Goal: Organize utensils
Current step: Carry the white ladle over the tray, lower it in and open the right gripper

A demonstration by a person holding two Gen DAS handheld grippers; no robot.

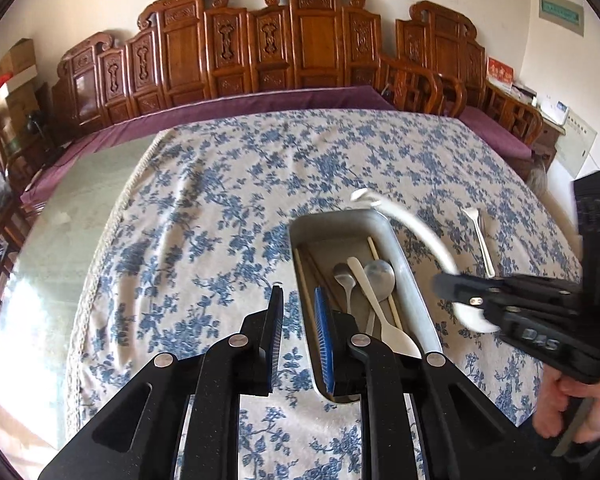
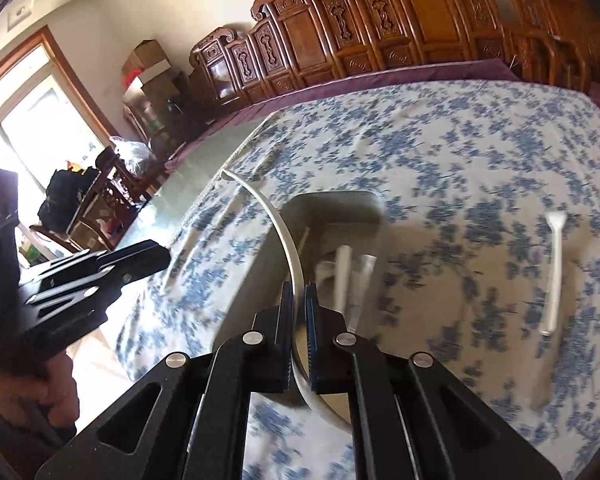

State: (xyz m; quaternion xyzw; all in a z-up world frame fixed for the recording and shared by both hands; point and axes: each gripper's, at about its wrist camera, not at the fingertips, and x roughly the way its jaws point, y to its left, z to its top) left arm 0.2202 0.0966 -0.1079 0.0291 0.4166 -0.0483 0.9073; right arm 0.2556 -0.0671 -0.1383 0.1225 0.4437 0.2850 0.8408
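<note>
Floral tablecloth [image 1: 204,216]: left fingers [image 1: 300,340] slightly apart, empty; right fingers [image 2: 299,332] clamped on white, seemingly plastic ladle [image 2: 278,224].

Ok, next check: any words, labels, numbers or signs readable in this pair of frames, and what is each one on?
"D4S", roughly: pale characters on the side of the right gripper, seen from the left wrist; the reading is uncertain.
Green wall plaque: has a line of text, too small to read.
Red card beside the wooden bench: gold characters, too blurred to read.
White wall panel: small print, unreadable.
Nothing legible in the right wrist view.
</note>
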